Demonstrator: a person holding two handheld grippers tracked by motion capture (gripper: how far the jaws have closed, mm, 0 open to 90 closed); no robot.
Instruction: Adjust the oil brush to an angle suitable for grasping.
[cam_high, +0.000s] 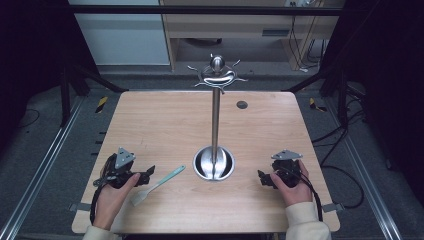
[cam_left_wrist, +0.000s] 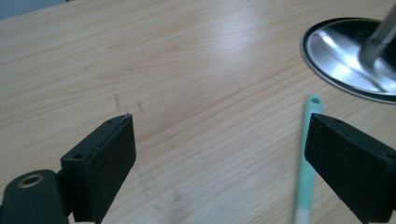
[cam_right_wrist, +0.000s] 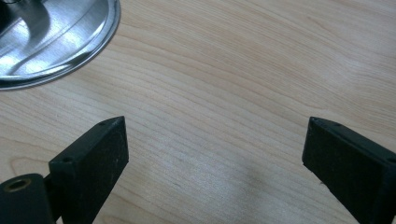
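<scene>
A pale green spatula (cam_high: 159, 185) lies flat on the wooden table (cam_high: 165, 125), its handle end pointing toward a steel stand. Seen from the left gripper view, the spatula handle (cam_left_wrist: 308, 158) runs just inside the right jaw. My left gripper (cam_high: 149, 175) rests on the table beside the spatula, open and empty. The stand has a round base (cam_high: 214, 163), a tall pole (cam_high: 216, 120) and hooks on top (cam_high: 218, 75). My right gripper (cam_high: 263, 178) sits right of the base, open over bare wood. The base rim (cam_right_wrist: 56, 42) shows at the upper left of the right gripper view.
A small dark round plug (cam_high: 242, 104) is set in the table at the back right. Black frame posts and cables stand on the floor on both sides of the table. A wooden cabinet stands behind it.
</scene>
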